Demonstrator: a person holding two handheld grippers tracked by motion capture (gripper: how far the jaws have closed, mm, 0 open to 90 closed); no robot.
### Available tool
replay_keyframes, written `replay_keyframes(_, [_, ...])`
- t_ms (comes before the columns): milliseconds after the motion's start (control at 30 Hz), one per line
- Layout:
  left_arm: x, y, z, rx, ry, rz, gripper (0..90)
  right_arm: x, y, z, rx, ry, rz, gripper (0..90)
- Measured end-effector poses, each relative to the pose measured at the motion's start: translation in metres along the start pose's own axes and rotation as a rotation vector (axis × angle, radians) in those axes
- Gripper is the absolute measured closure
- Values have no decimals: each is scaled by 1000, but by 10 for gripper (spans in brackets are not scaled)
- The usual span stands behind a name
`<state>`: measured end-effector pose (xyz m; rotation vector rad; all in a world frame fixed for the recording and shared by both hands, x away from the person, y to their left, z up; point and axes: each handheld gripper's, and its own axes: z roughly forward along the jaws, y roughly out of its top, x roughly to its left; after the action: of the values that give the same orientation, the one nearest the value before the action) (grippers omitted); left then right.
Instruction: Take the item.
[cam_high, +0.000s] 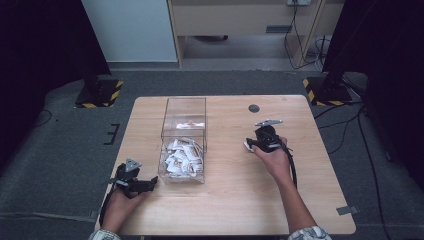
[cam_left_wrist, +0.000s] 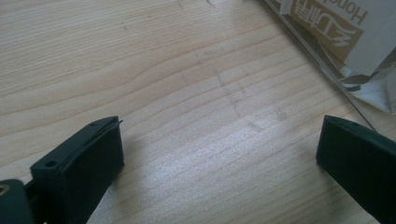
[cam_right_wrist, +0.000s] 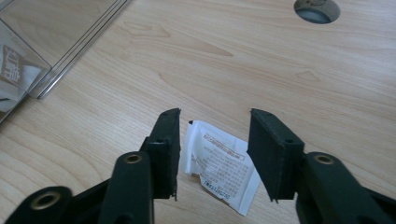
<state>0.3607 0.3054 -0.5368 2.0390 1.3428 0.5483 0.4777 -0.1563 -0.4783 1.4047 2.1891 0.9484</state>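
Note:
A clear plastic box stands on the wooden table, holding several white and brown sachets. One white sachet with printed text lies flat on the table, between the jaws of my right gripper; the jaws stand apart on either side of it, so the gripper is open. In the high view that right gripper is right of the box, with the sachet at its tip. My left gripper is open near the box's front left corner, with bare wood between its jaws.
A round cable hole sits in the table's far middle, the same hole shows in the right gripper view. The box's edge with a sachet behind it lies close to the left gripper. Black stands with yellow-black bases flank the table.

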Motion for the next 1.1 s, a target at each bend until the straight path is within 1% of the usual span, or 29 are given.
replay_keyframes(33, [0, 0, 0, 0, 0, 0, 0, 0, 0, 0, 0, 0, 0, 506])
replay_keyframes(267, [0, 0, 0, 0, 0, 0, 0, 0, -1, -7, -18, 0, 6, 422])
replay_keyframes(400, [0, 0, 0, 0, 0, 0, 0, -1, 0, -10, -27, -12, 16, 358])
replay_keyframes(500, [0, 0, 0, 0, 0, 0, 0, -2, 0, -11, -28, -13, 20, 344])
replay_keyframes(667, [0, 0, 0, 0, 0, 0, 0, -2, 0, -14, -44, 12, 23, 271])
replay_keyframes(833, [0, 0, 0, 0, 0, 0, 0, -2, 3, -15, -59, 10, 30, 212])
replay_keyframes(1100, [0, 0, 0, 0, 0, 0, 0, -5, 6, -19, -72, 3, 47, 165])
